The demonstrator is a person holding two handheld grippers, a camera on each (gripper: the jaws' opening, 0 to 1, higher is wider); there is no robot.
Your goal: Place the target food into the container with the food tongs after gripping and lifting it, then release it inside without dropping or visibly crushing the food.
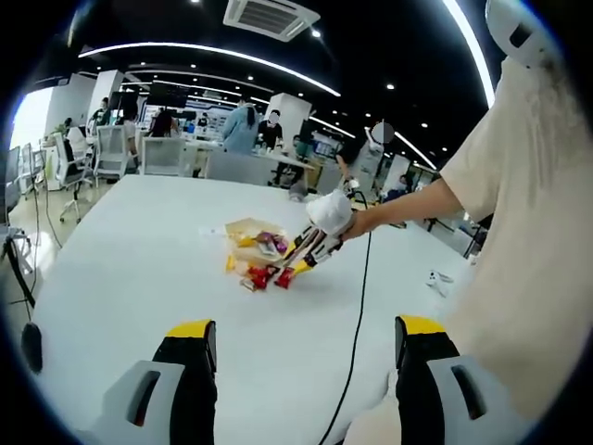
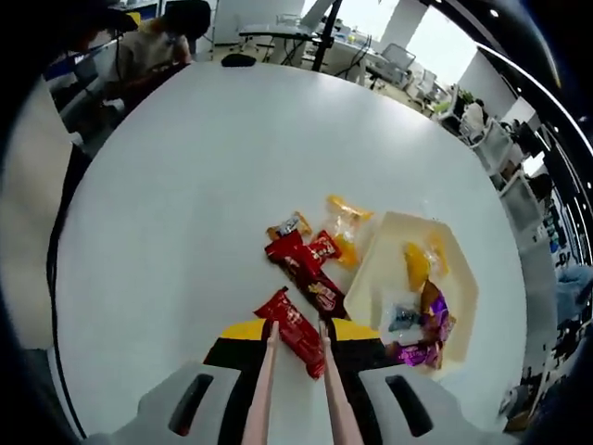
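tongs (image 2: pixel 295 371) in the right tool (image 2: pixel 295 357) straddle a red packet (image 2: pixel 295 331) beside the container (image 2: pixel 382 269).

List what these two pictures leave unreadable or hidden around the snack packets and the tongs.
- Print on the red packet: right gripper view, too small.
- Tongs tips: whether they press the packet or straddle it, unclear.
- Container contents: left gripper view, too small; right gripper overlaps its edge.
- Left gripper jaw bases: cut by the bottom edge.

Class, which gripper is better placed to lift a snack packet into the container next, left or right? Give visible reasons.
Right. The right gripper holds food tongs whose tips bracket a red snack packet beside the container. The left gripper hangs open over bare table, well back from the snacks.
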